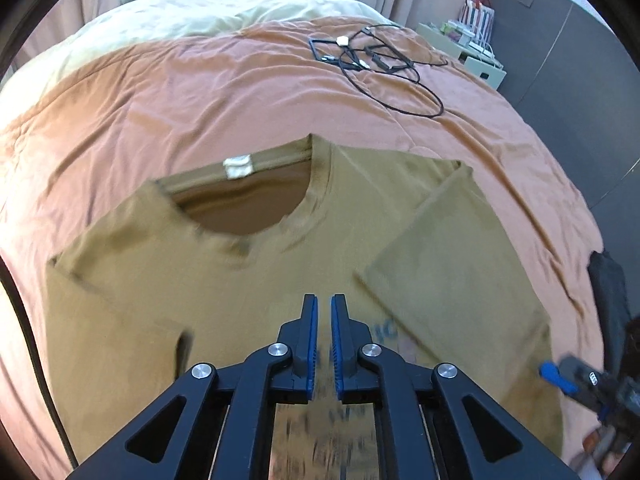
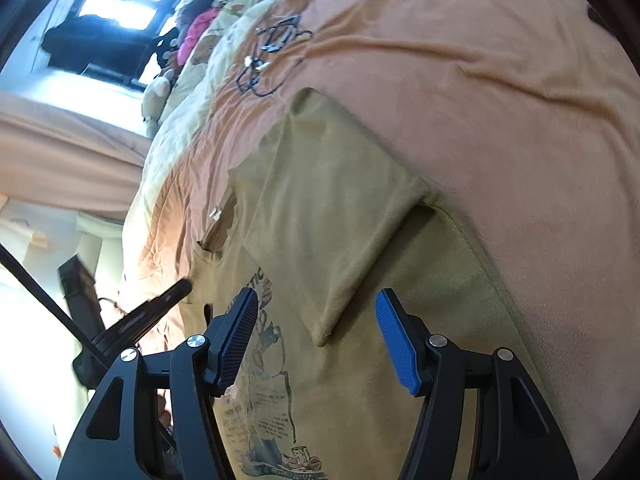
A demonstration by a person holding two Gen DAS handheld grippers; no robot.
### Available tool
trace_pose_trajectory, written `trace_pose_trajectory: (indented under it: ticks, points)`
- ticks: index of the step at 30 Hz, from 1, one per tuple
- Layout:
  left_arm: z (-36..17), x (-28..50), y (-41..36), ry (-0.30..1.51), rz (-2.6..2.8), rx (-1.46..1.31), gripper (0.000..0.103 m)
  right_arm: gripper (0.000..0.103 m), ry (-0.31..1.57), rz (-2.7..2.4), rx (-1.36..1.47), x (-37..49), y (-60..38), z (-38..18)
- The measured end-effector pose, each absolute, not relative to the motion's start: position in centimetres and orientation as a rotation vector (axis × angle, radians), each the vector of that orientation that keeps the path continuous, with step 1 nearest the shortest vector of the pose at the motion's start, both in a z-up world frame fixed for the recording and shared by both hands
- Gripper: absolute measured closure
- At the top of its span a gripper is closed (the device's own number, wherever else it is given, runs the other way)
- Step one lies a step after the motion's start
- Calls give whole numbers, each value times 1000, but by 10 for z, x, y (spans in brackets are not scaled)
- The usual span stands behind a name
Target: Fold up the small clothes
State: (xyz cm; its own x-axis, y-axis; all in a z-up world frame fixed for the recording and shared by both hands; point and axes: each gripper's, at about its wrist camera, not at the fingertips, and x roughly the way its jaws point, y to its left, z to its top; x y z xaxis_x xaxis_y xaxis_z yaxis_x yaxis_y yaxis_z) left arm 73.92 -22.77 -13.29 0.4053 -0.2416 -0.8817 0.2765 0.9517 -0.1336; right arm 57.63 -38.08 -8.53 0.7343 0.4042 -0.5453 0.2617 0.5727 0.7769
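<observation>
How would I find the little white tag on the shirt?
Start at the big orange blanket covering the bed. On it lies a tan T-shirt, front up. Inside the back of its collar sits the white tag, the only white patch on the shirt.

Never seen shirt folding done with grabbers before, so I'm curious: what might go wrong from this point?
The sleeve folded over the shirt lies loose with its edge lifted; nothing holds it, since the right gripper is open, so it may flop back. The left gripper is shut with no cloth between its fingers. The cables further up the bed could snag.
</observation>
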Motion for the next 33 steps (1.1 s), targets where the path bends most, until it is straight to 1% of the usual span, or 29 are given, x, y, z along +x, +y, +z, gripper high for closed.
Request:
trace_pose_trajectory:
  ticks: [5,7,8,9,10,11,12,13,15,18,19,20,21,22,26,28,33]
  points:
    - [-100,698,-194,1078,-313,-29,95,43,745,92,810,553,-359,-53]
    - [-83,679,-178,1061,-307,-60,91,43,736,91,754,542,-349,-45]
    - [-77,672,-171,1052,-302,-66,81,43,734,85,725,535,-344,-42]
    - [-69,663,-164,1038,-295,-73,64,43,735,84,701,526,-338,-39]
    - [-59,650,-154,1009,-282,-78,57,43,733,97,686,519,-335,-35]
    - [-53,643,-148,989,-275,-78,45,43,732,108,671,518,-335,-30]
    - [-44,631,-140,960,-266,-75,38,43,731,108,643,510,-332,-25]
    - [-38,623,-134,941,-259,-74,36,43,729,94,609,501,-329,-19]
    - [-26,602,-118,915,-250,-92,27,43,722,77,572,489,-325,-9]
    - [-11,572,-99,875,-248,-130,20,42,702,87,566,469,-320,4]
    - [-7,561,-94,855,-236,-130,18,37,698,107,565,461,-320,7]
    - [-2,550,-88,837,-221,-128,15,31,691,119,553,450,-317,12]
    - [2,541,-83,824,-214,-129,12,29,684,111,533,443,-314,17]
    - [5,531,-79,811,-210,-131,10,24,676,104,514,434,-316,20]
    - [19,495,-61,766,-191,-146,5,17,642,98,458,405,-308,31]
    - [23,477,-52,749,-182,-172,2,16,613,100,445,385,-306,34]
    - [30,434,-38,724,-212,-220,1,15,592,67,409,348,-299,37]
